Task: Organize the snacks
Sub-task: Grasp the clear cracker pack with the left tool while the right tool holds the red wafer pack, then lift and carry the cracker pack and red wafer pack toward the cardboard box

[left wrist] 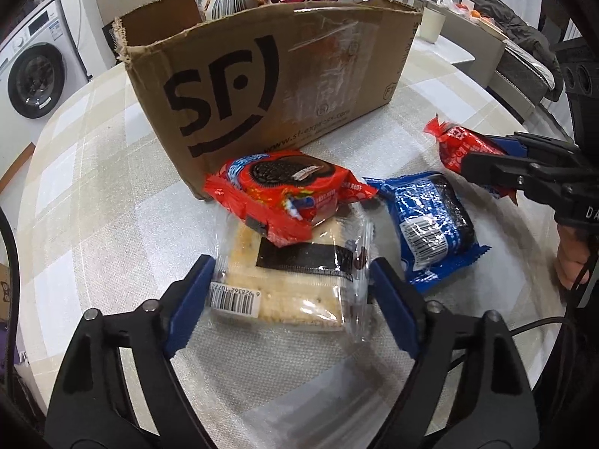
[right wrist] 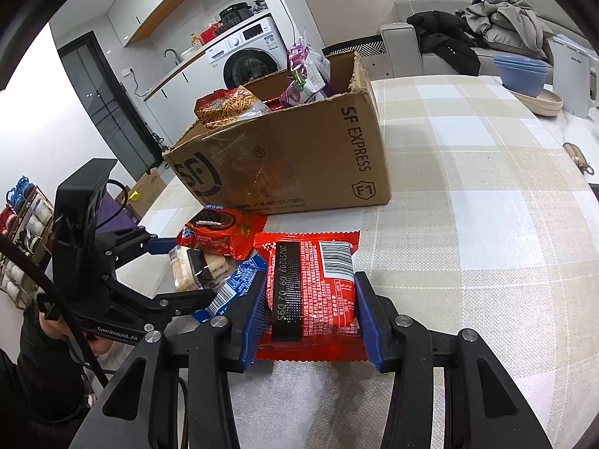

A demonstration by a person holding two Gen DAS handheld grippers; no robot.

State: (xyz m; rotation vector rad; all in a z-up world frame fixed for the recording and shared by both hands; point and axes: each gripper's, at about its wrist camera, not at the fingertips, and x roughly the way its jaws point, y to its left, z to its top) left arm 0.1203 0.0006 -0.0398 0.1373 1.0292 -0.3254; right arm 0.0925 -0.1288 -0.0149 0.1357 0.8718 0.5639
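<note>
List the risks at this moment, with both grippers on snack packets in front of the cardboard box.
1. The red cookie packet lies partly on top of the clear cracker pack that the left gripper straddles; lifting the crackers would likely tip it off.
2. The blue cookie packet lies close beside both grippers and may get knocked.
3. The cardboard box already holds tall bags poking above its rim, so the red wafer packet in the right gripper could catch on them.

Both grippers are black linkage frames with silver round screw heads at the joints and ribbed blue pads [right wrist: 254, 308] on the fingers. The left gripper [left wrist: 290, 284] body reads "GenRobot.AI" in white, with black cables trailing. Bare skin shows on the right hand [left wrist: 571, 258].
</note>
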